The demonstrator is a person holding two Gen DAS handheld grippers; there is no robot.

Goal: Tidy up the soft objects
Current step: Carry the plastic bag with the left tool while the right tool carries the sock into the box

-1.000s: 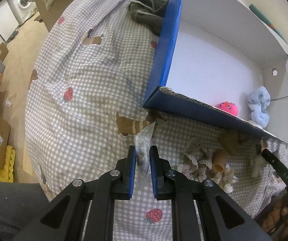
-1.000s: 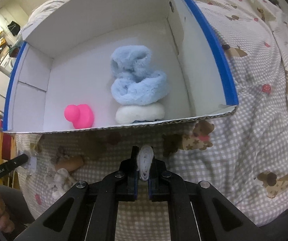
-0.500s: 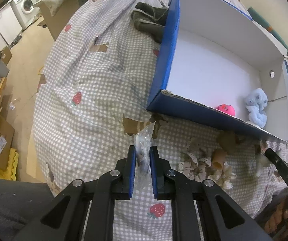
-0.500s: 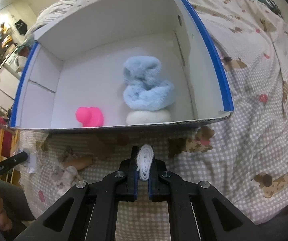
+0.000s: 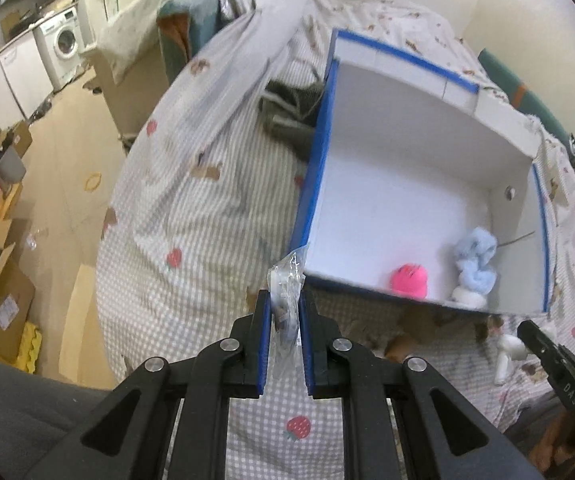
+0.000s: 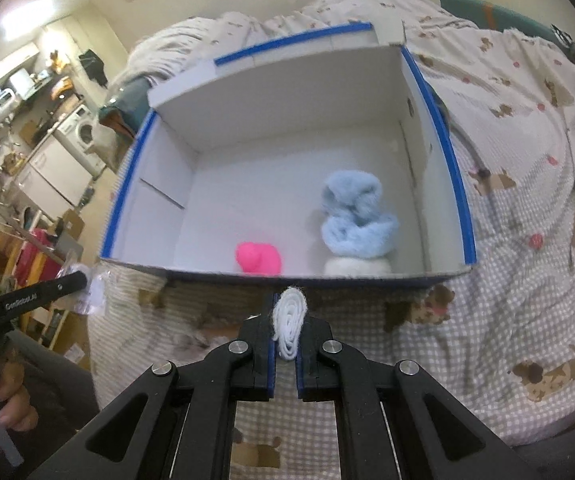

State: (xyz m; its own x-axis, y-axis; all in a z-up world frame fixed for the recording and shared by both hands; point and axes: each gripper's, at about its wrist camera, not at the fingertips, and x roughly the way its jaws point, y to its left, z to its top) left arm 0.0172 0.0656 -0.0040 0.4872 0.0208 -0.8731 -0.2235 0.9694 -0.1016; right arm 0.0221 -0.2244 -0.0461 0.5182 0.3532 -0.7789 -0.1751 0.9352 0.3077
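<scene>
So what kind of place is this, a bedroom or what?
Probably a small home or studio flat: a bed under a checked duvet fills the foreground, and a washing machine with white cabinets stands nearby on the same floor.

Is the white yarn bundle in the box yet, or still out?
Out. The white yarn bundle sits clamped in the right gripper, short of the box near wall.
</scene>
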